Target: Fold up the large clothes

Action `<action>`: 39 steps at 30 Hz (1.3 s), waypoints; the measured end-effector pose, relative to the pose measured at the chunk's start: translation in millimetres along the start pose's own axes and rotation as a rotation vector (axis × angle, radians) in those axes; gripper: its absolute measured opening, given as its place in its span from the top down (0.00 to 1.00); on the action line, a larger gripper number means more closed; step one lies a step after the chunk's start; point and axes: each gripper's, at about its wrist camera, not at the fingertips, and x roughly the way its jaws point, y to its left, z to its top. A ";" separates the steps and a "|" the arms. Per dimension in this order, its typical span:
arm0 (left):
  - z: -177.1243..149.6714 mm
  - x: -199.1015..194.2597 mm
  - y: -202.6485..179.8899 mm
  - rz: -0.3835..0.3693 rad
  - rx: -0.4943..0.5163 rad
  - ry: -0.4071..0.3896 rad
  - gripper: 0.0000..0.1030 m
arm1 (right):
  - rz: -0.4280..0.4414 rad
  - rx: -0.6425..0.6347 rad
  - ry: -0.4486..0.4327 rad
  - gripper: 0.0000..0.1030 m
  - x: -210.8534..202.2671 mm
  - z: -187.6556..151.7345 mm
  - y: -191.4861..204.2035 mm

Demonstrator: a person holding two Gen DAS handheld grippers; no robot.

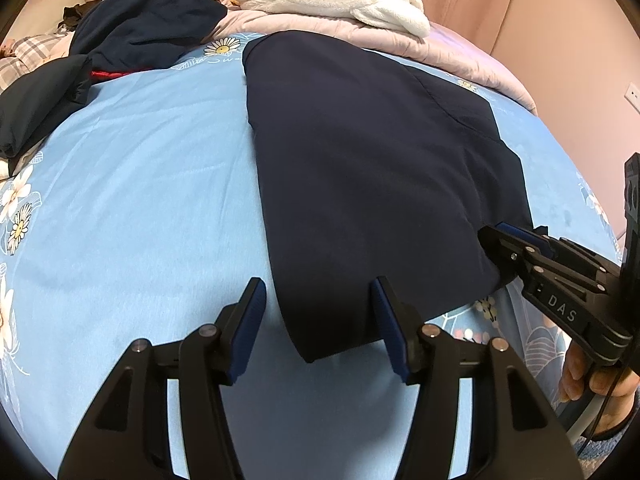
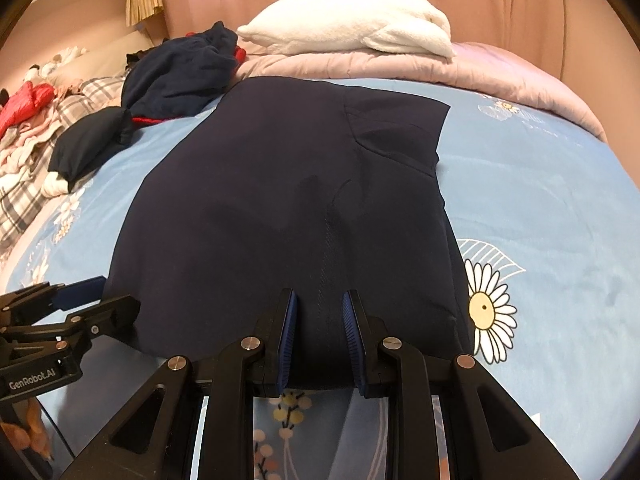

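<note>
navy garment (image 1: 360, 168) lies on the bed (image 1: 140, 200); left gripper (image 1: 318, 320) spread wide, right gripper (image 2: 319, 332) half-parted over its hem.

This was a home bedroom. A bed covered by a light blue cotton sheet printed with white daisies (image 2: 540, 200) filled both views. At its far end lay a quilted pale pink duvet (image 2: 500, 68) with a fluffy white folded blanket (image 2: 352, 24) on top. Crumpled dark navy clothes (image 2: 180, 76) and a plaid grey-and-white fabric (image 2: 24, 200) sat at the far left. Pink pleated curtains (image 2: 500, 0) hung behind the bed, and a white wall socket (image 1: 633, 92) showed on the pink wall at right.
</note>
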 end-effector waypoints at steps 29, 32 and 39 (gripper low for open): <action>-41.2 -146.4 -18.2 0.109 0.000 -0.123 0.01 | -0.062 0.008 -0.161 0.12 -159.4 -44.2 30.8; -42.7 -160.5 -27.0 0.164 0.025 -0.135 0.00 | -0.072 0.009 -0.180 0.07 -175.0 -46.3 30.3; -52.4 -185.8 -47.4 0.297 0.072 -0.201 0.00 | -0.088 0.037 -0.247 0.01 -200.2 -46.2 29.9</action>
